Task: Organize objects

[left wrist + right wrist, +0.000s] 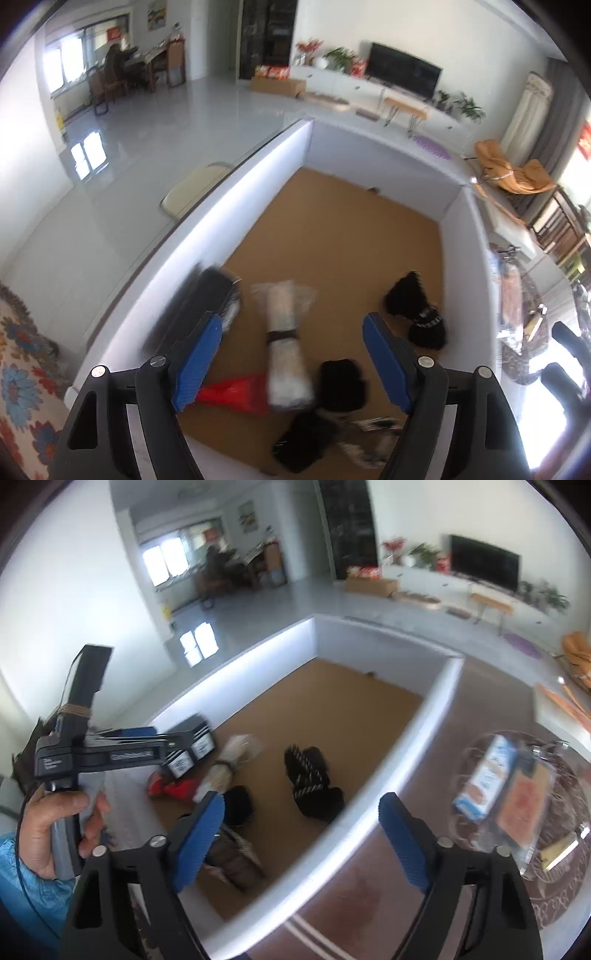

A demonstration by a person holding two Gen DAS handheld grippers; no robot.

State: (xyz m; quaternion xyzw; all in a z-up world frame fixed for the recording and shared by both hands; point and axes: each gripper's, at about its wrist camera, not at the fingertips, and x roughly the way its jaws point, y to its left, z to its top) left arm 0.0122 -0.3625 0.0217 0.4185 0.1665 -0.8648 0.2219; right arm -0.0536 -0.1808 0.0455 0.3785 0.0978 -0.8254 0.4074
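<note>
A white-walled box (258,166) with a brown cardboard floor holds several things. Among them are a roll wrapped in clear plastic with a brown band (286,347), a red bag (236,391), a black fuzzy piece with white marks (417,306) and a black lump (341,384). A blurred dark item (210,295) lies by the left wall. My left gripper (291,354) hangs open above the roll, gripping nothing. My right gripper (301,834) is open over the box's near right wall (424,716), also empty. The right wrist view shows the left gripper (192,755) in a hand (48,823) above the red bag (181,788).
A clear tray (554,853) with snack packets, one a blue and white carton (487,775), stands on the brown table right of the box. A floral cloth (22,369) lies left of the box and a pale chair seat (192,184) stands beyond its left wall.
</note>
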